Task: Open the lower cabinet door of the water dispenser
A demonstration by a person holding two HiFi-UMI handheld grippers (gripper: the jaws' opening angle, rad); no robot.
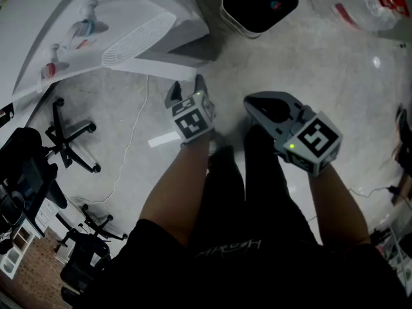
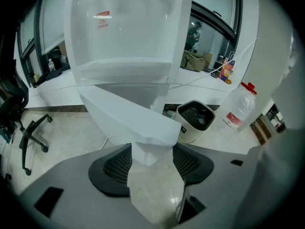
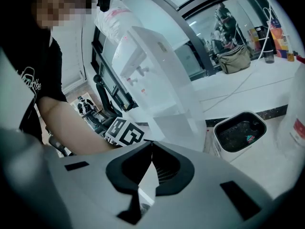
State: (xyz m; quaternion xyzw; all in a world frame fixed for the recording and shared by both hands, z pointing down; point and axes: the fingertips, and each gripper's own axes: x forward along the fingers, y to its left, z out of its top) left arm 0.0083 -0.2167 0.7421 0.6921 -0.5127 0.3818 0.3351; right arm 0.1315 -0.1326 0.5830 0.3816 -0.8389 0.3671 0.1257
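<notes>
Far left, office chairs point(image 1: 71, 137) on the pale floor point(image 1: 360, 95), with a thin cable point(image 1: 138, 140) trailing across it toward the dispenser. Dispenser point(image 1: 116, 24) stands at far left of centre, white, taps above a drip tray. In the left gripper view its lower door point(image 2: 128, 120) stands swung out from the cabinet, free edge toward the camera, a dark opening behind it. Left gripper point(image 1: 187, 90) is just near of the dispenser's base, pointing steeply down. Its fingers are wide apart, and the door's lower corner lines up in the gap with bare floor below it. Cannot tell whether a pad touches the door; no squeeze is visible. Bin point(image 1: 259, 4), white with a black inside, sits on the floor right of the dispenser. Right gripper point(image 1: 248, 103) is right of the left one and apart from it, well clear of the door, over the person's legs. Its fingertips meet with nothing between them. Water bottle point(image 2: 238, 109), clear with a red cap, far right beyond the bin.
</notes>
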